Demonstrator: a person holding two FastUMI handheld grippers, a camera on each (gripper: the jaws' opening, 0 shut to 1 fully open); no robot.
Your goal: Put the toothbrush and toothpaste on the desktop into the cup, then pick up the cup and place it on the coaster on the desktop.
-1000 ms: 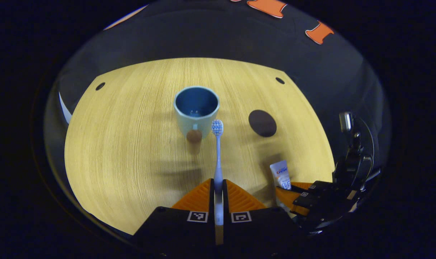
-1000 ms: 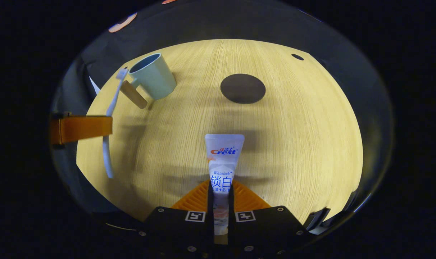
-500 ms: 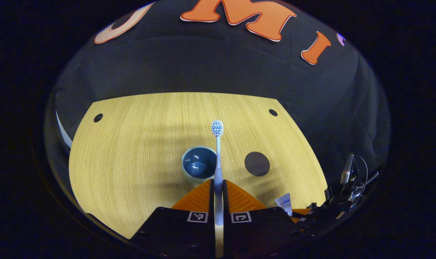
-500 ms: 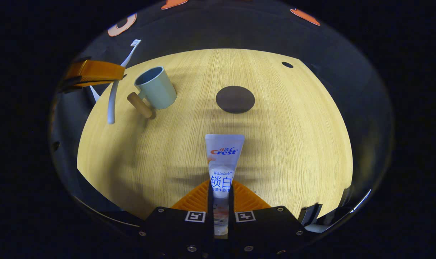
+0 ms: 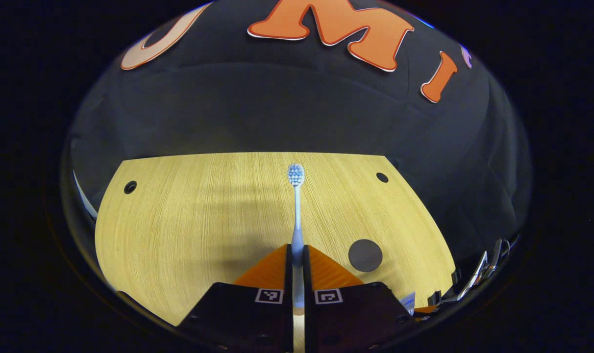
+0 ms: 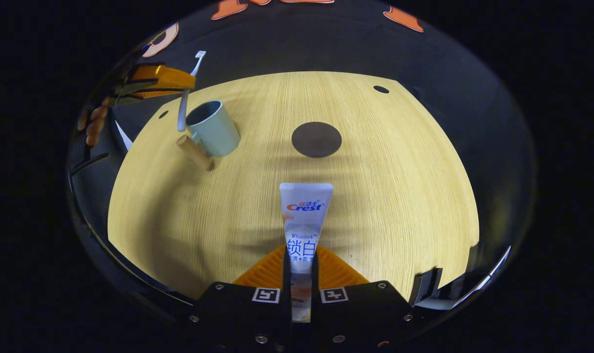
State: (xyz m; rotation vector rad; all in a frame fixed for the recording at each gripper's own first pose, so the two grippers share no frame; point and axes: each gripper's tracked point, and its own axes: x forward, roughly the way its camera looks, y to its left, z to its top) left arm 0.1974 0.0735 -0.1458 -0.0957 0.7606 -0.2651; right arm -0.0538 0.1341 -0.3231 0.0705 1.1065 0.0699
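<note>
In the left gripper view my left gripper (image 5: 297,255) is shut on a pale blue toothbrush (image 5: 296,206) whose bristle head points away from me. The right gripper view shows that left gripper (image 6: 172,83) holding the toothbrush (image 6: 184,105) nearly upright, its lower end at the rim of the light green cup (image 6: 212,127) with a wooden handle. My right gripper (image 6: 301,257) is shut on a white toothpaste tube (image 6: 304,215), held above the near table. The dark round coaster (image 6: 316,139) lies right of the cup and also appears in the left gripper view (image 5: 365,255).
The wooden tabletop (image 6: 385,196) has small round holes near its far corners (image 6: 381,89). A hand (image 6: 95,122) holds the left gripper at the far left edge. The black booth wall stands behind the table.
The left gripper rose and tilted up, carrying the toothbrush over the cup; the cup slipped below its fingers in the left gripper view. The right gripper with the toothpaste barely moved.
</note>
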